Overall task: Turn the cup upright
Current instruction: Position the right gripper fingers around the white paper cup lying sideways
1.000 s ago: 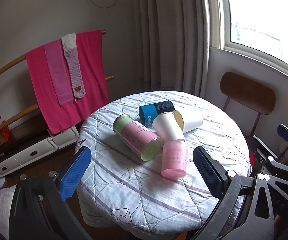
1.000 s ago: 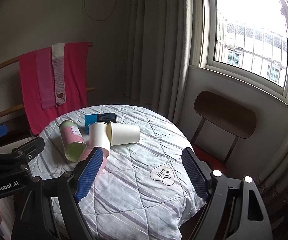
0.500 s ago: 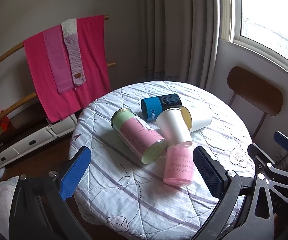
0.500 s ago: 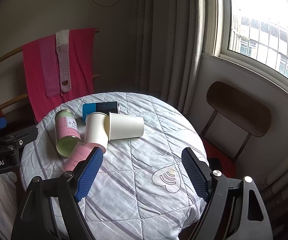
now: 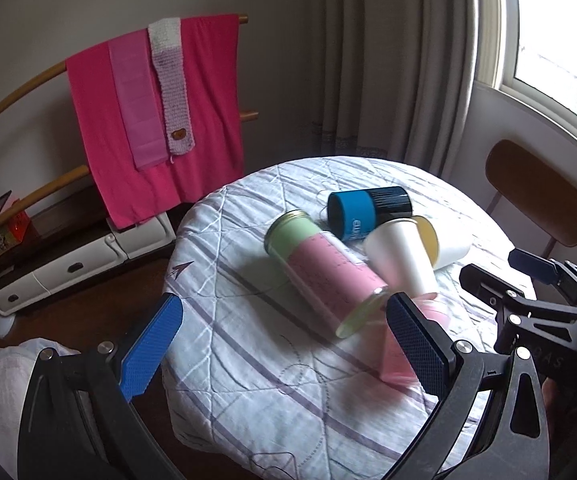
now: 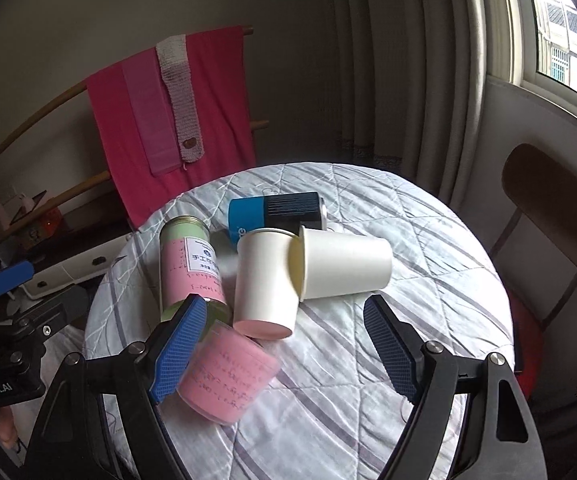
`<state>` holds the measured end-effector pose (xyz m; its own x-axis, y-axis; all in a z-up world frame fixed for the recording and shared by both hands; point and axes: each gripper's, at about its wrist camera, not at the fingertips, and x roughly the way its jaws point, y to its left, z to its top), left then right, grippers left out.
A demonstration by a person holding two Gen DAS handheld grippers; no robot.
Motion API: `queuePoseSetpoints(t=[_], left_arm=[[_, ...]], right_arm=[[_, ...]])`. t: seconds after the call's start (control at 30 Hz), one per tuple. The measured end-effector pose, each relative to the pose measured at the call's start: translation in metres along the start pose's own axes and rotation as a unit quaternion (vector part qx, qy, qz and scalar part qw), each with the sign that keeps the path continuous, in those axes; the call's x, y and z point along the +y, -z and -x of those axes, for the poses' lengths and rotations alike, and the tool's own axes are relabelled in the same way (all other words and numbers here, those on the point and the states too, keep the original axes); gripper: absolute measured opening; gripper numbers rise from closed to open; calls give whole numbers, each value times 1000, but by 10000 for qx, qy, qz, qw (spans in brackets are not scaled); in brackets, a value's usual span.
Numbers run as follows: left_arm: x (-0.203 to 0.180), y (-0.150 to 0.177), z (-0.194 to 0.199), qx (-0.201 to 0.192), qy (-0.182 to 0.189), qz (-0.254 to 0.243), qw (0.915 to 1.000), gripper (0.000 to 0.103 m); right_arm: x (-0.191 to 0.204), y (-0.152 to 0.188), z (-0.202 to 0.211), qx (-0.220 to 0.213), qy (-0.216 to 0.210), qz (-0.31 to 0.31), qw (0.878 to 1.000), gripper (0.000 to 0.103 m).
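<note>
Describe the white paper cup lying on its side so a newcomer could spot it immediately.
On the round table with the quilted cloth, find the cluster of toppled containers. The white paper cup is its rightmost piece, nearest the wooden chair. Unlike the other white cup leaning against it, its creamy inside faces left.

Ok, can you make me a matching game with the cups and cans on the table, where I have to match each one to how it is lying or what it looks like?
Things:
1. pink cup
2. blue can
3. tall pink and green can
4. right paper cup

Clues:
A. lies on its side at the back, partly black
B. lies on its side, cream inside showing
C. nearest the cameras, with writing on its side
D. has a white label with printed text

Pairs: 1-C, 2-A, 3-D, 4-B
</note>
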<state>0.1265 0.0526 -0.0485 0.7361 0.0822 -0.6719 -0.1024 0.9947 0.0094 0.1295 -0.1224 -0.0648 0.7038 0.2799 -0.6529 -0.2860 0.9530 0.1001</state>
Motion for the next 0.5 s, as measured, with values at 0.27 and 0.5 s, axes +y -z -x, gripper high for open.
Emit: queuePoseSetpoints(t=[0.27, 0.5], left_arm=[[18, -6, -38, 288, 102, 0, 9995, 103], [34, -12, -68, 435, 113, 175, 9988, 103]], right_arm=[[20, -24, -46, 280, -148, 153, 9994, 79], [26, -33, -71, 528, -181, 183, 9983, 78]])
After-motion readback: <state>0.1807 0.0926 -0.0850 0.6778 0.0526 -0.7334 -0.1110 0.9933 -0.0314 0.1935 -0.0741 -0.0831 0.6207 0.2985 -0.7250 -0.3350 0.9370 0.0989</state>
